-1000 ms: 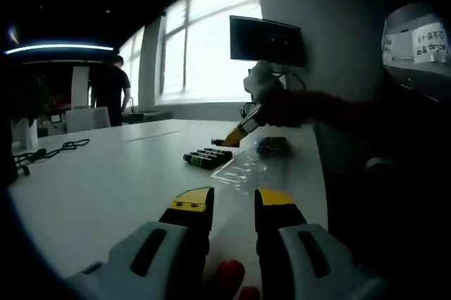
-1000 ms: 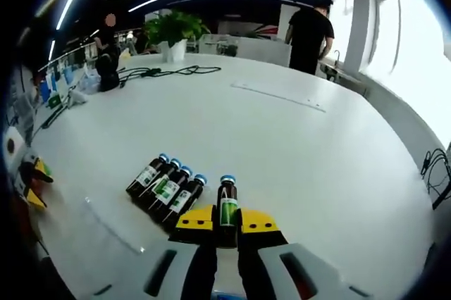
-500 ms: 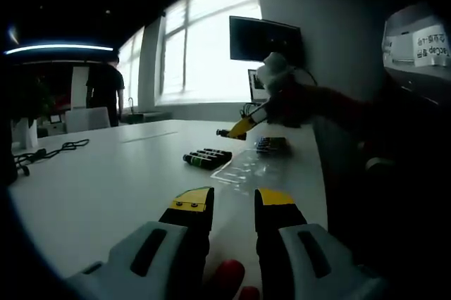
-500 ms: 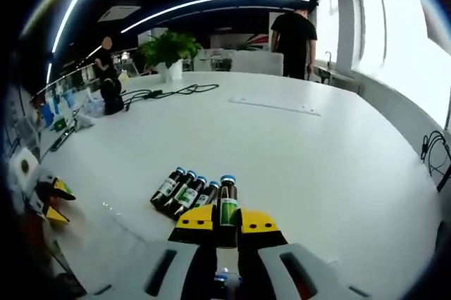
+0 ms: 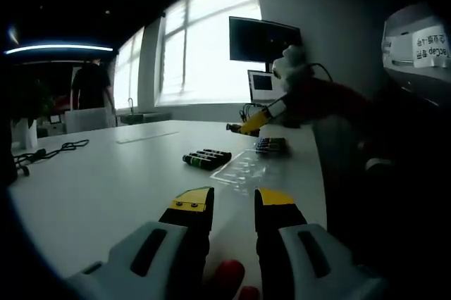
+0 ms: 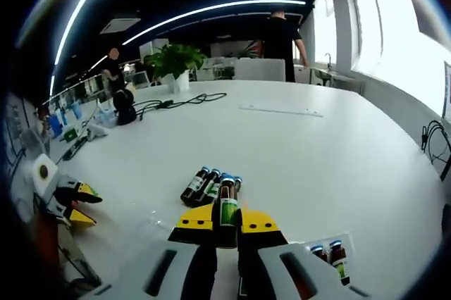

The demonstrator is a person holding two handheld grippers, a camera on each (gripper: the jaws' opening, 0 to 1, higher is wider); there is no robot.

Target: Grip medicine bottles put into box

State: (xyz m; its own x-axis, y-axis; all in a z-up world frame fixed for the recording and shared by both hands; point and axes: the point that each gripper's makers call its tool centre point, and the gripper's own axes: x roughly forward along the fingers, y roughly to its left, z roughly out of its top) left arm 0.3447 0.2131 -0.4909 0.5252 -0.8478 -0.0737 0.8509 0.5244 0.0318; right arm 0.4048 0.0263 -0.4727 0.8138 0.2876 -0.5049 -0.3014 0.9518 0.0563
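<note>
Right gripper view: white table point(image 6: 338, 152), potted plant point(image 6: 174, 60) beyond. Box point(image 6: 337, 247) holds two bottles. Right gripper point(image 6: 227, 221) clamps a medicine bottle point(image 6: 227, 208); spare bottles point(image 6: 204, 186) lie ahead. Left gripper point(image 5: 232, 200) parted, empty.

Held bottle point(image 6: 226, 207): dark brown glass, green label, blue cap; the lying bottles point(image 6: 205, 186) match it. Right gripper point(image 6: 226, 221): yellow-tipped black jaws on grey bodies, as on the left gripper point(image 5: 233, 198). Counter point(image 6: 296, 152): plain white.
</note>
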